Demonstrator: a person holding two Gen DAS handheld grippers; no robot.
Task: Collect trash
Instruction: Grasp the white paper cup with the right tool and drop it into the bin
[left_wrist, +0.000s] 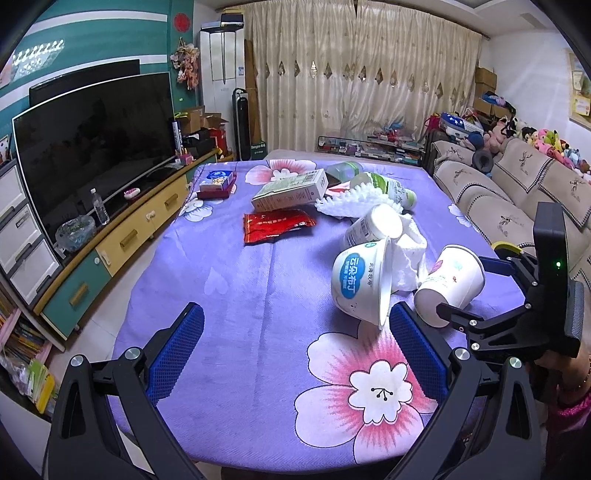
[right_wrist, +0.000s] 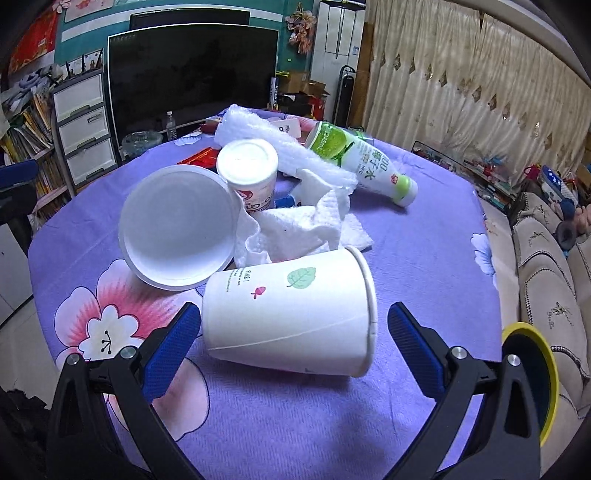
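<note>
A white paper cup (right_wrist: 291, 317) with a green leaf print lies on its side on the purple flowered tablecloth (right_wrist: 424, 258). My right gripper (right_wrist: 295, 332) is open, and its blue pads (right_wrist: 177, 343) flank the cup with small gaps. In the left wrist view the same cup (left_wrist: 450, 284) sits between the right gripper's (left_wrist: 461, 286) fingers. My left gripper (left_wrist: 295, 350) hangs open over bare cloth, near a tipped white pudding tub (left_wrist: 360, 284). Behind the tub lie a yogurt cup (left_wrist: 373, 229), crumpled tissue (left_wrist: 410, 254), white foam netting (left_wrist: 351, 201) and a green-white bottle (left_wrist: 391, 188).
Farther back lie a red packet (left_wrist: 277, 225), a carton box (left_wrist: 291, 192), a small blue box (left_wrist: 218, 181) and a clear bottle (left_wrist: 343, 170). A TV (left_wrist: 92, 147) on a low cabinet lines the left, a sofa (left_wrist: 498, 199) the right. A person's hand (left_wrist: 569, 373) holds the right gripper.
</note>
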